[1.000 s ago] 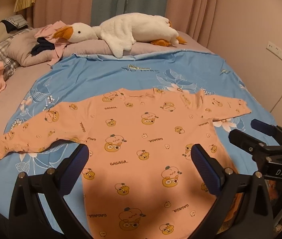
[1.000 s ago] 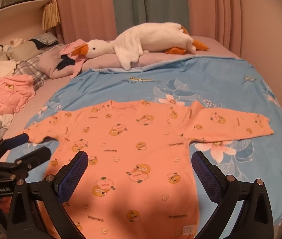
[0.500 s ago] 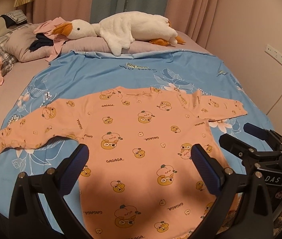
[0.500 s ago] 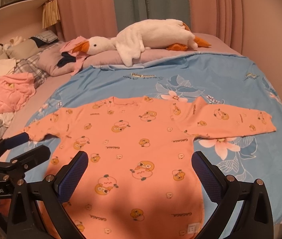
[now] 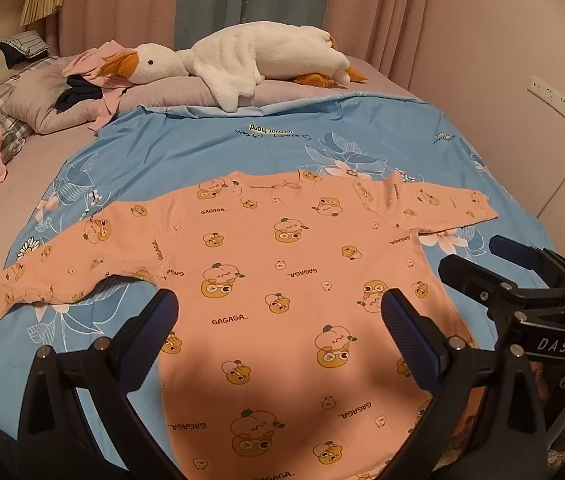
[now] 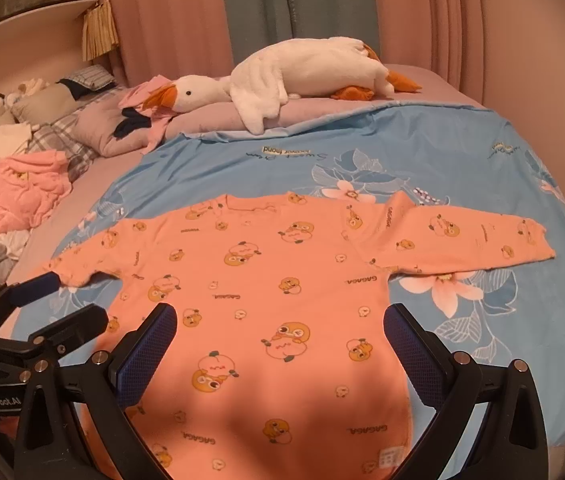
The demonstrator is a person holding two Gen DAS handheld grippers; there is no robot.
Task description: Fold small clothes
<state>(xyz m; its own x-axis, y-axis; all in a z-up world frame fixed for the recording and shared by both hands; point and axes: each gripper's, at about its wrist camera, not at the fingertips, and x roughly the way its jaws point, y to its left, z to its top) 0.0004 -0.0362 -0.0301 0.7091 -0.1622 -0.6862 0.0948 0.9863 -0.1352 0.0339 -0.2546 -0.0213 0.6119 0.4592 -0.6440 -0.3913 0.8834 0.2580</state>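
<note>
Both tools had drawn back slightly, so more of the orange shirt (image 5: 282, 280) showed, spread flat with sleeves out on the blue bedcover (image 5: 202, 152). Left tool (image 5: 278, 324) and right tool (image 6: 280, 332) hung wide apart, empty. Only the right view showed the shirt's hem label (image 6: 389, 457).

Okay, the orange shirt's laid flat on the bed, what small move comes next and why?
Probably bring the left tongs to the left sleeve to fold it inward: the shirt lies spread flat, both sleeves out, and both tongs, right tongs included, are open and empty.
</note>
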